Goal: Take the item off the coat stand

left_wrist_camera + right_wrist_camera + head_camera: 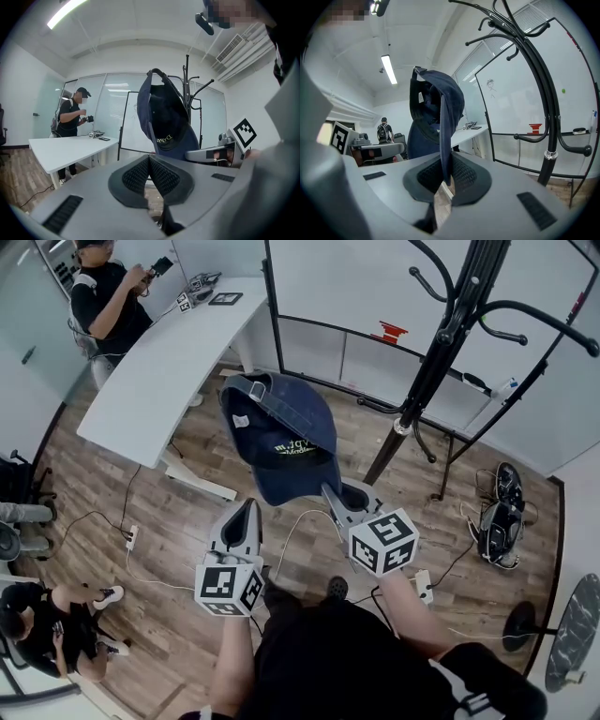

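Note:
A navy cap (281, 427) hangs in the air, clear of the black coat stand (441, 352), which rises to its right. My right gripper (330, 491) is shut on the cap's brim edge. In the right gripper view the navy cloth (436, 108) runs down between the pads (461, 176) of the right gripper (446, 180), with the coat stand (543, 103) off to the right. My left gripper (248, 505) sits below and to the left of the cap, shut on nothing. In the left gripper view the left gripper (149, 161) points at the cap's inside (166, 117).
A white desk (169, 362) stands at the left with a person (108, 296) behind it. A whiteboard (375, 306) backs the stand. Another person (47, 629) sits at the lower left. Cables, a power strip (131, 538) and a black bag (497, 512) lie on the wood floor.

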`<action>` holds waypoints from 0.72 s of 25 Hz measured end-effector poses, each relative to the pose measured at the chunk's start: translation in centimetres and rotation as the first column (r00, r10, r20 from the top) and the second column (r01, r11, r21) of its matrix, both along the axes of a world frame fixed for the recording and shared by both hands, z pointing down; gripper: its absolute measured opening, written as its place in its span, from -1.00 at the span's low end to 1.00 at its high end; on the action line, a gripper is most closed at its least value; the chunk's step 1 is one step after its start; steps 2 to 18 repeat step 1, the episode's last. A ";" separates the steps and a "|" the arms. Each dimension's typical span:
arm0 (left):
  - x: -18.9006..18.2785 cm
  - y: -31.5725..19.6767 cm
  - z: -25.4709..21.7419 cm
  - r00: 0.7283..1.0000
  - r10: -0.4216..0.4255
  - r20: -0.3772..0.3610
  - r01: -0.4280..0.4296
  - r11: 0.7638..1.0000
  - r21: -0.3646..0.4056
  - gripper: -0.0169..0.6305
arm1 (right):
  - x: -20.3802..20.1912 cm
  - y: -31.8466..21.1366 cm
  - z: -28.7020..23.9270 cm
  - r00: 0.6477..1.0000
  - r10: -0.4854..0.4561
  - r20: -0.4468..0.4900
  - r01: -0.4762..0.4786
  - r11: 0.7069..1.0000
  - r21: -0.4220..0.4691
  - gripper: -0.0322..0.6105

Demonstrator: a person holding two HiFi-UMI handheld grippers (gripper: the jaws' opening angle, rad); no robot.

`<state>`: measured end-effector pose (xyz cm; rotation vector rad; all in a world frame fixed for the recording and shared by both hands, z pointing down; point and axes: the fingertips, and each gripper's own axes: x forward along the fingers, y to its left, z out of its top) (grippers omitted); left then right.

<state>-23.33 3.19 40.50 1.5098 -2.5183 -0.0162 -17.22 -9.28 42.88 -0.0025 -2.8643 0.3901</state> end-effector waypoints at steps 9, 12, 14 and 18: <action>0.0 0.0 0.0 1.000 0.000 -0.001 0.000 1.000 0.000 -0.90 | 0.0 0.0 0.0 1.000 -0.001 -0.001 0.001 1.000 0.001 -0.77; 0.0 0.0 0.0 1.000 0.000 -0.001 0.000 1.000 0.000 -0.90 | 0.0 0.0 0.0 1.000 -0.001 -0.001 0.001 1.000 0.001 -0.77; 0.0 0.0 0.0 1.000 0.000 -0.001 0.000 1.000 0.000 -0.90 | 0.0 0.0 0.0 1.000 -0.001 -0.001 0.001 1.000 0.001 -0.77; 0.0 0.0 0.0 1.000 0.000 -0.001 0.000 1.000 0.000 -0.90 | 0.0 0.0 0.0 1.000 -0.001 -0.001 0.001 1.000 0.001 -0.77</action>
